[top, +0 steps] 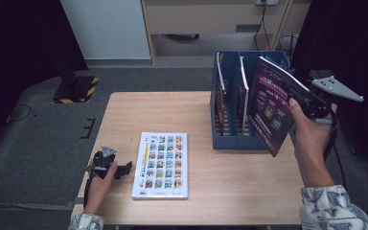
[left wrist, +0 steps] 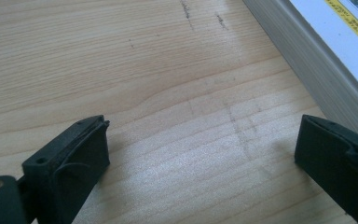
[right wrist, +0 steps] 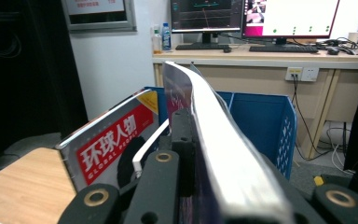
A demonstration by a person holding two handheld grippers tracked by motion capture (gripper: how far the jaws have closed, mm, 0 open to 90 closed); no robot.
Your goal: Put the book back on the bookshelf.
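My right gripper (top: pixel 305 99) is shut on a purple-covered magazine (top: pixel 271 105), held upright and tilted just in front of the blue file rack (top: pixel 230 140). In the right gripper view the magazine (right wrist: pixel 223 154) runs edge-on between the jaws, bending to the right. The rack holds a red-covered magazine (right wrist: pixel 112 140) and another thin one (top: pixel 243 91) standing in its slots. My left gripper (top: pixel 123 169) rests low on the table, open, beside the left edge of a thick white book (top: pixel 162 165) lying flat. The book's page edge (left wrist: pixel 317 65) lies just past the right jaw.
The wooden table (top: pixel 148 110) has bare room at its back left. A yellow-and-black striped stand base (top: pixel 75 89) sits on the grey floor behind the table. A desk with monitors (right wrist: pixel 256 18) stands beyond the rack.
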